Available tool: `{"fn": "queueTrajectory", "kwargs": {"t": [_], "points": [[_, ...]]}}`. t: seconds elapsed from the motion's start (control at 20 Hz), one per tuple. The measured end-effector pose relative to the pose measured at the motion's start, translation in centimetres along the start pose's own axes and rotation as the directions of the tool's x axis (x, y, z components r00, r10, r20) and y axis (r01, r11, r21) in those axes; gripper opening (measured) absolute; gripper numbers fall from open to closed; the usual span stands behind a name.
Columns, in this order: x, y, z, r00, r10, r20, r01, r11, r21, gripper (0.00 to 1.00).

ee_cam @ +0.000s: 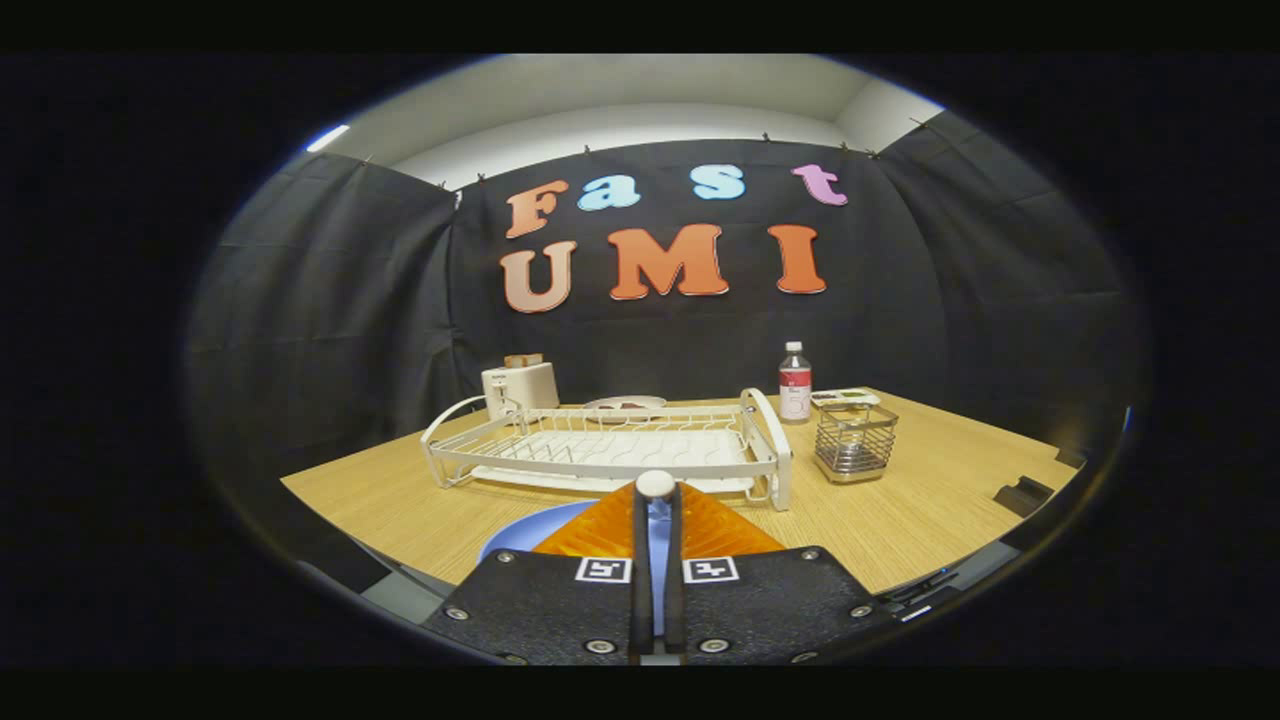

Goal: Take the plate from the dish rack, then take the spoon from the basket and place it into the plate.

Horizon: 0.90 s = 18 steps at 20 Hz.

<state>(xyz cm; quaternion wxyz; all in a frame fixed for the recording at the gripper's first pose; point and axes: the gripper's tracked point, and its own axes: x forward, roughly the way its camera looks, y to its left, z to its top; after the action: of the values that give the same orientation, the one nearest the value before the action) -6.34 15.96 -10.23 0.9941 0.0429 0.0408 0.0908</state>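
Pale wood grain covers the table (900,530) in front of you, and your gripper (657,560) sits low over its near edge. The two fingers are drawn close together, with only a thin slot between them, and in that slot you can see a strip of light blue. That strip looks to be the rim of the blue plate (525,530), whose curved edge shows just to the left of the fingers, low against the table. Both fingers seem to press on the rim, though the slot is narrow and you cannot see the contact itself clearly. A small white knob (656,484) sits at the far end of the fingers.

Just beyond the fingers stands the white wire dish rack (600,445), lying across the table with its looped handles at either end; its wires hold nothing that you can make out. To the right of the rack, apart from it, stands the wire basket (855,440). Whether the spoon is inside is too small to tell.

Behind the rack, a white toaster (519,388) stands at the left, a flat dish (625,404) in the middle, and a clear bottle (795,382) with a label at the right.
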Motion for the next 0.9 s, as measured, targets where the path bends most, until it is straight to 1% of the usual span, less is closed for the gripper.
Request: {"fn": "queueTrajectory", "kwargs": {"t": [0.2, 0.3, 0.4, 0.55, 0.65, 0.75, 0.85, 0.9], "points": [[-0.5, 1.3, -2.4, 0.998, 0.048, -0.047, -0.046, 0.999, 0.029, 0.07], [-0.4, 1.8, -4.6, 0.991, 0.069, -0.118, -0.067, 0.998, 0.022, 0.09], [-0.3, 1.8, -6.0, 0.984, 0.072, -0.162, -0.071, 0.997, 0.016, 0.1], [-0.4, 2.4, -7.2, 0.974, 0.093, -0.207, -0.085, 0.995, 0.046, 0.12], [-0.2, 2.4, -7.1, 0.972, 0.099, -0.212, -0.087, 0.994, 0.067, 0.17], [-0.3, 2.1, -6.8, 0.973, 0.09, -0.211, -0.08, 0.995, 0.055, 0.21], [0.0, 1.3, -6.3, 0.978, 0.064, -0.2, -0.061, 0.998, 0.021, 0.39], [0.1, 1.0, -6.0, 0.98, 0.053, -0.191, -0.053, 0.999, 0.006, 0.52]]}}
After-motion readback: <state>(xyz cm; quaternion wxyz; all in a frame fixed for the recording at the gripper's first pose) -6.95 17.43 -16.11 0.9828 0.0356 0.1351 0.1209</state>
